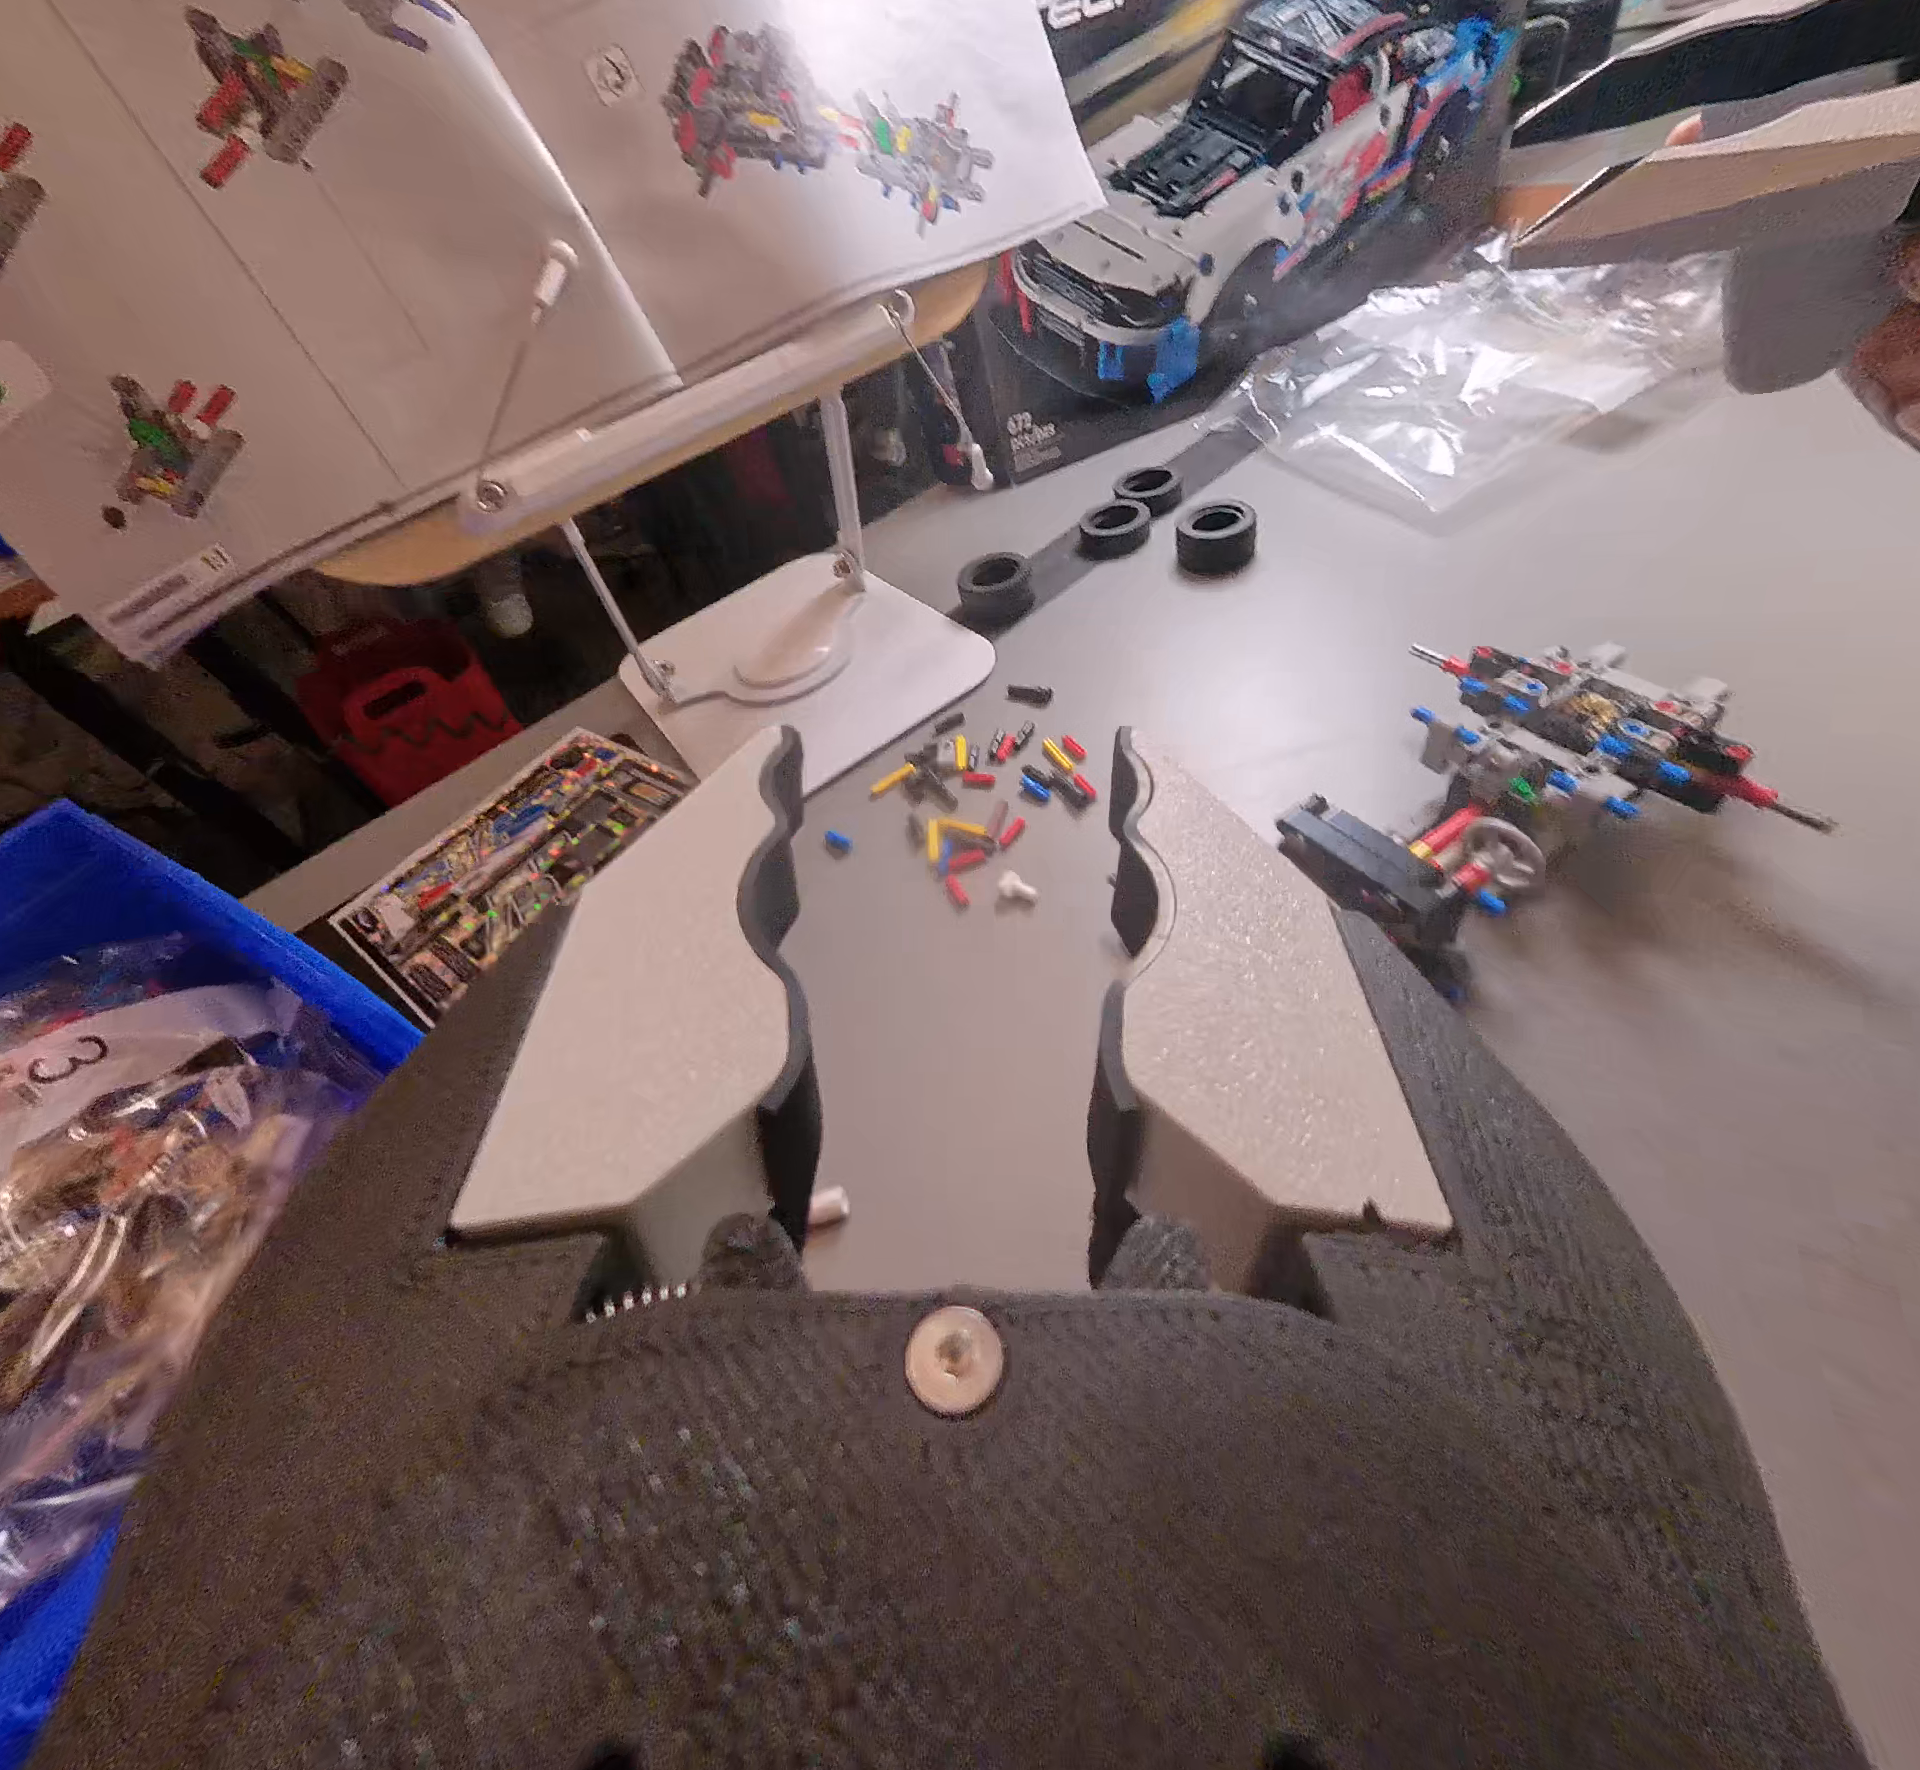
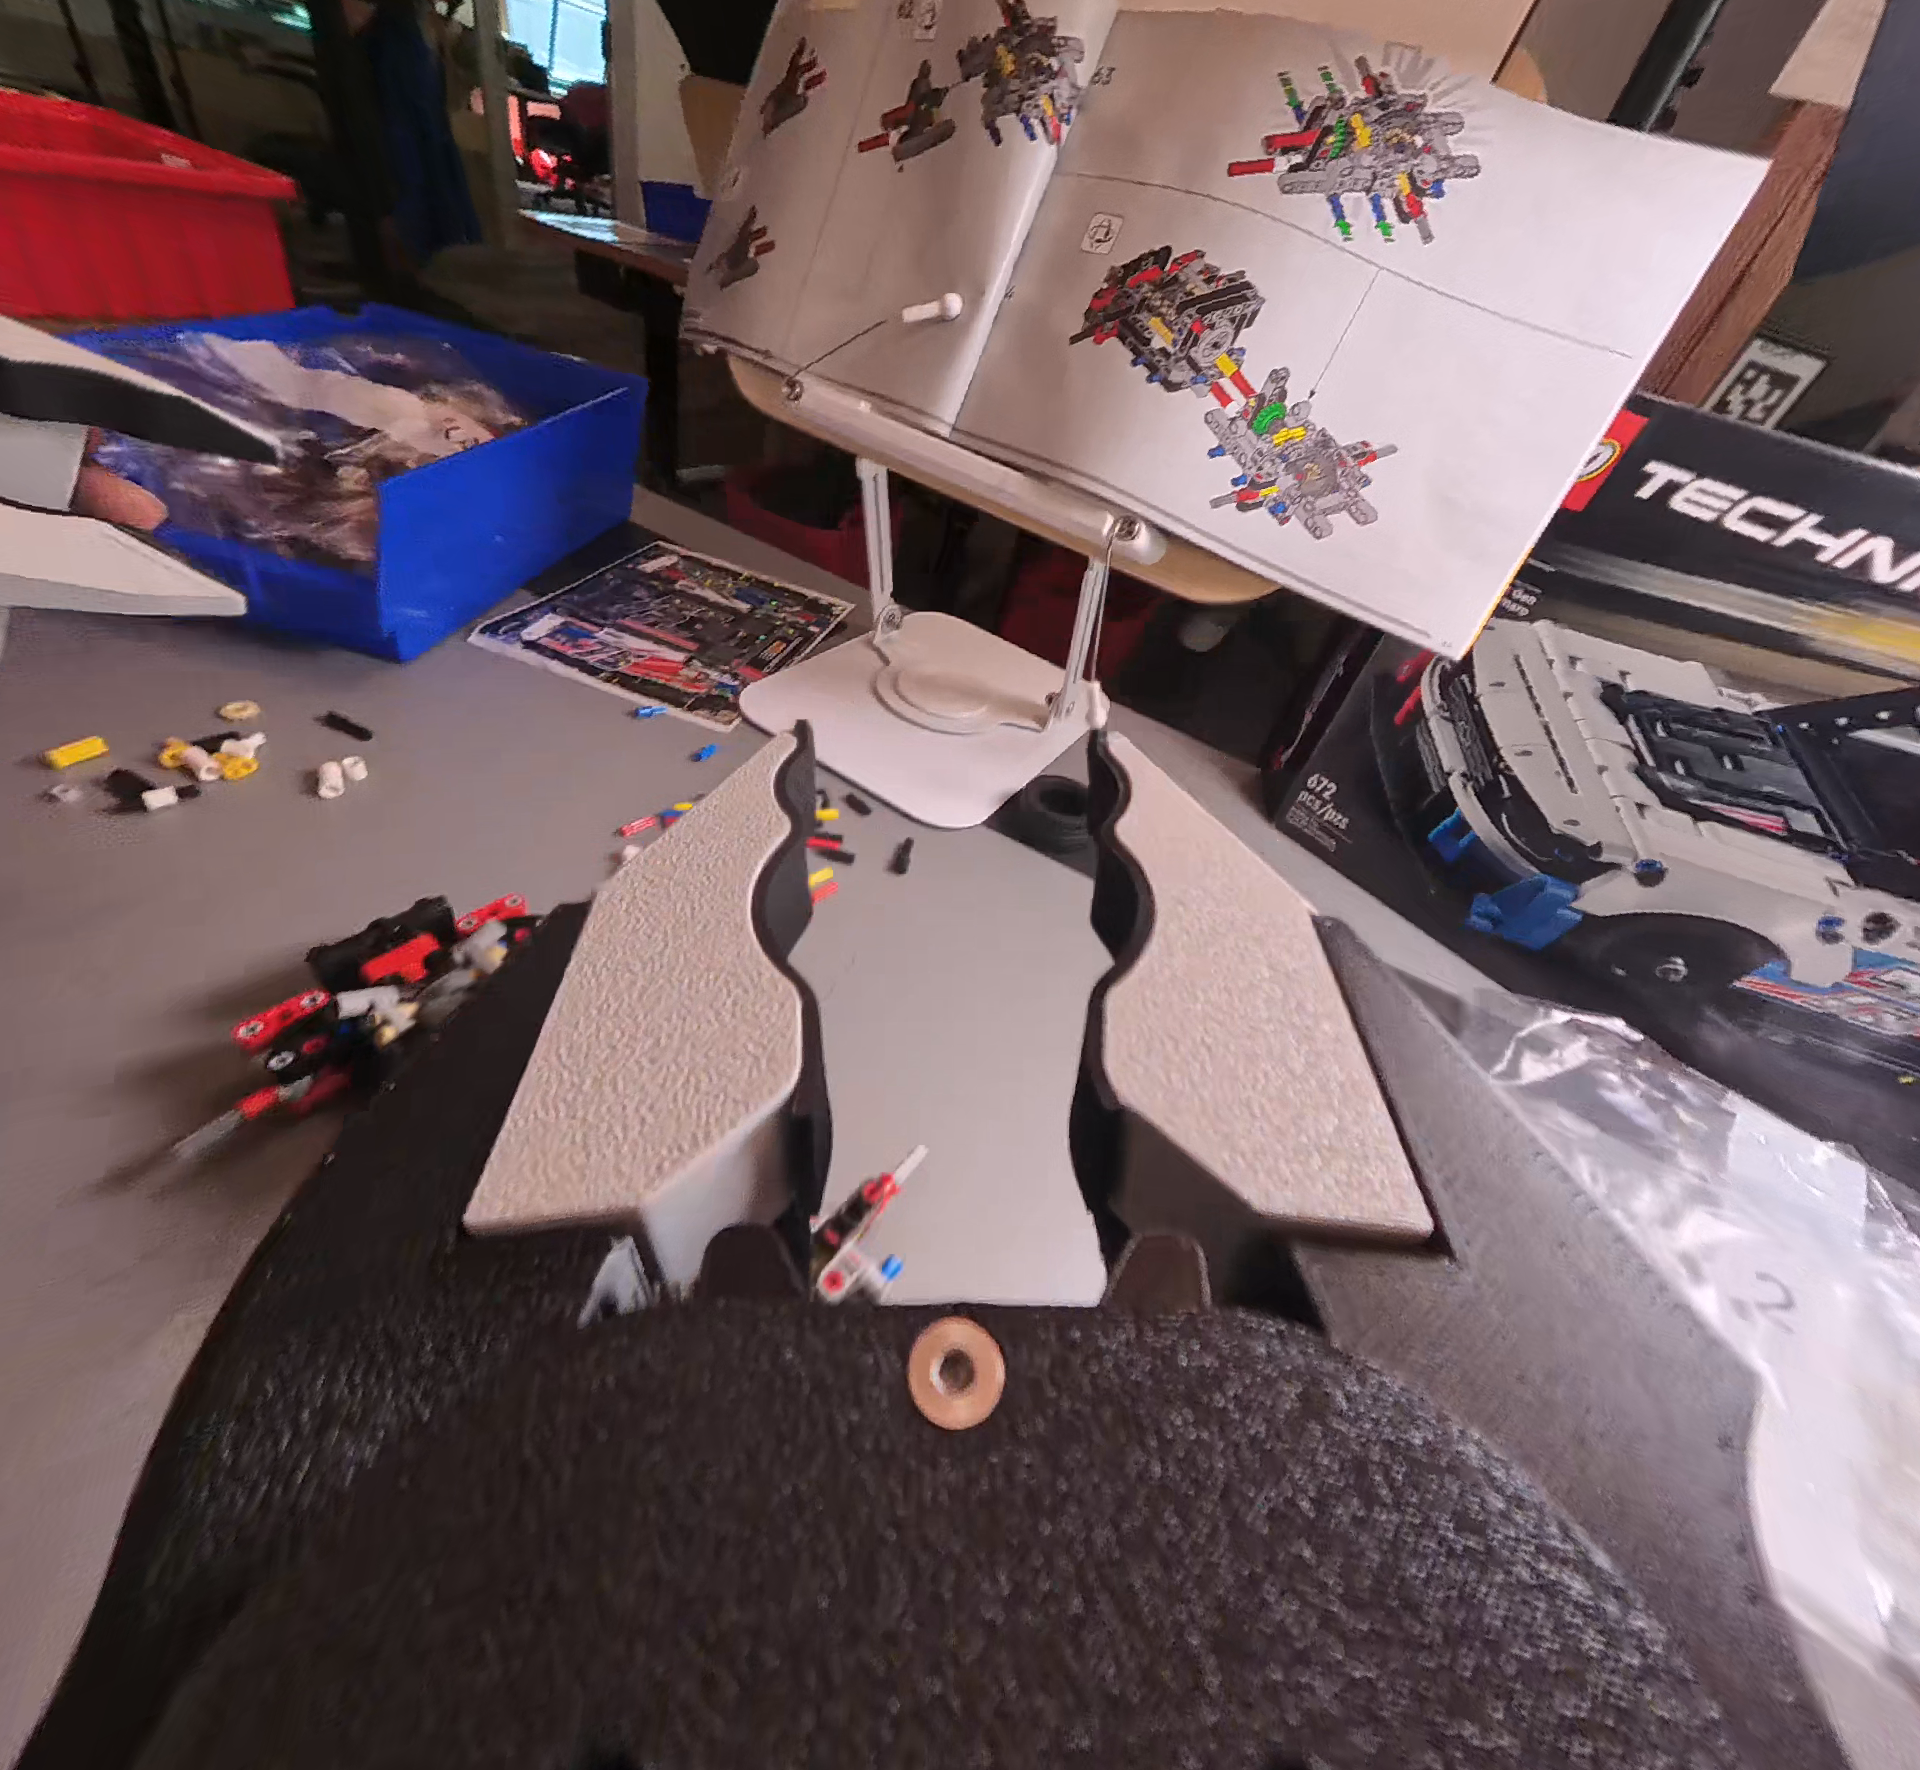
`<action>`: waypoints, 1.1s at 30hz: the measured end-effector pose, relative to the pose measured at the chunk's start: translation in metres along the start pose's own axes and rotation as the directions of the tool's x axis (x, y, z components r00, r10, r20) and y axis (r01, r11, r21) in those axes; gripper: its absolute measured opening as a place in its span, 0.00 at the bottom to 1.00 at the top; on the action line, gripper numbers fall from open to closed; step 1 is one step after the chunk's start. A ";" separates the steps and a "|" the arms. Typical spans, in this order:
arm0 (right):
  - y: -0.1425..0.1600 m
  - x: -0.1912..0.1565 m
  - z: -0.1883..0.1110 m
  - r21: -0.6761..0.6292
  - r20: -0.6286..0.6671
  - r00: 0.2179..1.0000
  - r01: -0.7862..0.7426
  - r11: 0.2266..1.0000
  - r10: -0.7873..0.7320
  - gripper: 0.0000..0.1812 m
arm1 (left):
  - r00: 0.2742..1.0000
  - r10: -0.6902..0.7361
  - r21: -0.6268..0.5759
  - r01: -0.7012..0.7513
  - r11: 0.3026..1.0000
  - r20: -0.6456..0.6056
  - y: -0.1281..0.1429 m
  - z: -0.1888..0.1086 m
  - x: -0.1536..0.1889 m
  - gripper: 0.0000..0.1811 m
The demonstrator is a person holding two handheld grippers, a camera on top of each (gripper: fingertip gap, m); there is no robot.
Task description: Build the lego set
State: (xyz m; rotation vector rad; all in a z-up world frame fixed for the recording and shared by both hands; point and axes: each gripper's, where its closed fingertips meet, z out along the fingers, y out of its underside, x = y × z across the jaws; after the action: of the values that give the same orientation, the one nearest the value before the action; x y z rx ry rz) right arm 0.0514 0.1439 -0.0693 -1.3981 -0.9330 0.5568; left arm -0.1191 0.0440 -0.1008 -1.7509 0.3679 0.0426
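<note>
My left gripper is open and empty above the grey table, with a scatter of small coloured pins just beyond its tips. The half-built chassis, grey and black with blue and red pins, lies to its right. My right gripper is open and empty. Part of the chassis shows blurred at its left, and a small piece of it shows low between its fingers. The open instruction book stands on a white stand ahead; it also shows in the left wrist view.
A blue bin with bagged parts sits at the left, a sticker sheet beside it. The set's box stands at the back, with several black tyres and clear plastic bags in front. More loose pieces lie at the left.
</note>
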 end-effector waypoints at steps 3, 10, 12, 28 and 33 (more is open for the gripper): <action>0.020 -0.021 -0.027 -0.024 0.046 0.998 -0.039 0.999 0.040 0.28 | 0.997 -0.052 -0.009 0.052 0.999 -0.051 0.019 -0.020 0.021 0.32; 0.058 -0.050 -0.072 0.024 0.050 0.998 0.024 0.999 -0.026 0.28 | 0.985 -0.157 0.054 0.161 0.986 -0.065 0.048 -0.052 0.052 0.31; 0.060 -0.052 -0.071 0.035 0.066 0.998 -0.015 0.999 0.013 0.29 | 0.988 -0.142 0.050 0.145 0.988 -0.059 0.056 -0.046 0.056 0.30; 0.077 -0.041 -0.080 -0.078 0.028 0.996 -0.082 0.994 0.084 0.29 | 0.993 -0.114 -0.019 0.114 0.993 -0.016 0.070 -0.044 0.067 0.32; 0.137 -0.067 -0.101 -0.424 0.118 0.993 0.075 0.903 -0.027 0.34 | 0.992 -0.105 -0.310 0.081 0.947 -0.063 0.117 -0.040 0.093 0.34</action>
State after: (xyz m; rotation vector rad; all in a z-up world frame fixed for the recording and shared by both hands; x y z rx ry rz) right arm 0.1226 0.0501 -0.2090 -1.7427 -1.2302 0.4041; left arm -0.0693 -0.0343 -0.2244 -2.0816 0.3490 -0.0398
